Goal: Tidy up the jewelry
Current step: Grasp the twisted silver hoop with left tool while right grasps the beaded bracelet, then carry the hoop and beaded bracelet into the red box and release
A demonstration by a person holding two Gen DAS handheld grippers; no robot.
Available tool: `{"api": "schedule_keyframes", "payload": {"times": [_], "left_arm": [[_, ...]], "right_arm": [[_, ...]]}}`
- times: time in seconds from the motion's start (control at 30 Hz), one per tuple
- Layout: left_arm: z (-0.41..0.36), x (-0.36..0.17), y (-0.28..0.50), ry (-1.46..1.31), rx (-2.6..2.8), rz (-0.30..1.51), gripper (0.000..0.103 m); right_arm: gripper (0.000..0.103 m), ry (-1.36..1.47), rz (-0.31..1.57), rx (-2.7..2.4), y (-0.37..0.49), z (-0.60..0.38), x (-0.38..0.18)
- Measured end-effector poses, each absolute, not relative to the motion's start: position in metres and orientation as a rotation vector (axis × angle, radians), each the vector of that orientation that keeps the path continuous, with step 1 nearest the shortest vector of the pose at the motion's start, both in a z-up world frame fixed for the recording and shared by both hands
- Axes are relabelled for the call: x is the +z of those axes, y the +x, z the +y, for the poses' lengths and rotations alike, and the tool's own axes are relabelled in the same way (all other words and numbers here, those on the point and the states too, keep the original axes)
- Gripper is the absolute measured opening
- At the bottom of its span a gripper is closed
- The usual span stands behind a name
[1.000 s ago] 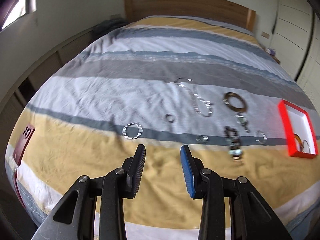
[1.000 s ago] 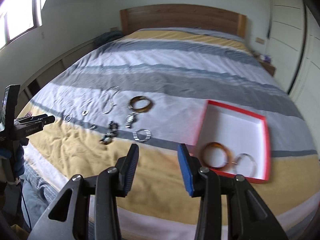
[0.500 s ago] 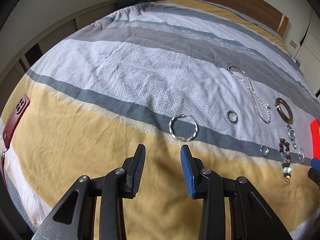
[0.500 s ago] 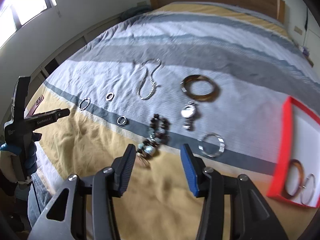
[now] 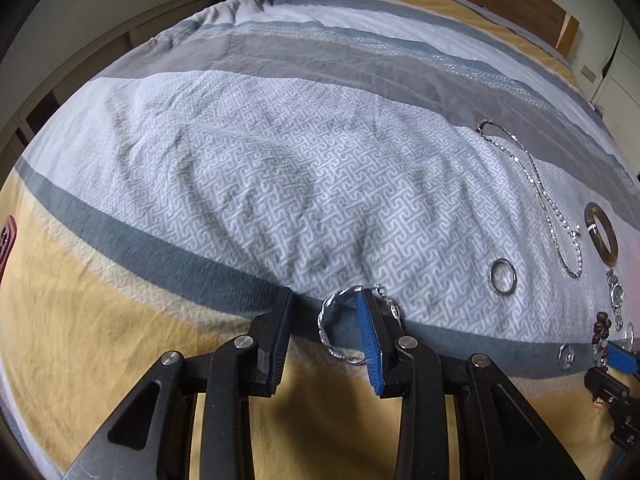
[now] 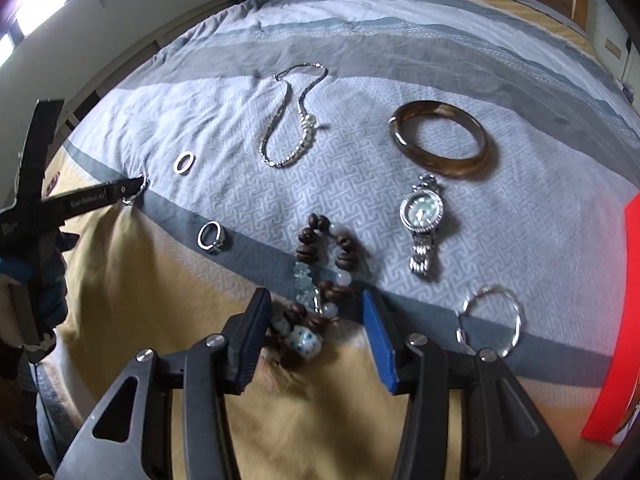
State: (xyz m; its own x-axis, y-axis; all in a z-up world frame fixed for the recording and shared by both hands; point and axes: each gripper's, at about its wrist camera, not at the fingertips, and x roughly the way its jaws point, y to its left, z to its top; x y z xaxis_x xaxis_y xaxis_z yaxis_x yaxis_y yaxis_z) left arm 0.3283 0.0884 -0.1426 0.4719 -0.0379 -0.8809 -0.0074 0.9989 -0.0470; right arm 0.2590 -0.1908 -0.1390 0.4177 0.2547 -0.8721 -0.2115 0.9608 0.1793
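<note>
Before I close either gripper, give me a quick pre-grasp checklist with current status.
1. Left gripper open: ok.
2. Twisted silver bangle between left fingers: not ok, the blue finger sits over its right side.
3. Right gripper open: ok.
4. Beaded bracelet framed by right fingers: partly ok, only its near end lies between them.
5. Red box in reach: cannot tell, only its edge shows.
</note>
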Motion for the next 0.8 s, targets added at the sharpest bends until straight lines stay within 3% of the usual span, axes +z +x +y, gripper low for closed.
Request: {"api": "schedule_keyframes", "payload": {"times": [0.03,0.1,0.13,0.2,0.8], "left_arm": [[0.089,-0.143,0.329,-0.054,-0.022,1.077,0.027],[0.089,-0.144,0.328,-0.064,-0.034,1.072,0.018],[0.087,-0.143,0.326,-0.065,-0.038,1.071,0.010],[0.085,-0.142,0.321,-0.066,-0.049,1.071,0.006],[0.043,-0.070,0.243,0.011,-0.142,0.956,0.003]], "right_arm": [[0.040,0.047,1.102,0.291,0.260,-0.190,-0.140],[0.018,0.058,1.108,0.286,0.264,-0.191,-0.140],[0.015,0.063,1.111,0.286,0.264,-0.191,-0.140],[0.011,0.062,1.110,0.291,0.263,-0.190,-0.139],[0.009,0.104,0.981,0.265,0.185,-0.222,-0.066]]}}
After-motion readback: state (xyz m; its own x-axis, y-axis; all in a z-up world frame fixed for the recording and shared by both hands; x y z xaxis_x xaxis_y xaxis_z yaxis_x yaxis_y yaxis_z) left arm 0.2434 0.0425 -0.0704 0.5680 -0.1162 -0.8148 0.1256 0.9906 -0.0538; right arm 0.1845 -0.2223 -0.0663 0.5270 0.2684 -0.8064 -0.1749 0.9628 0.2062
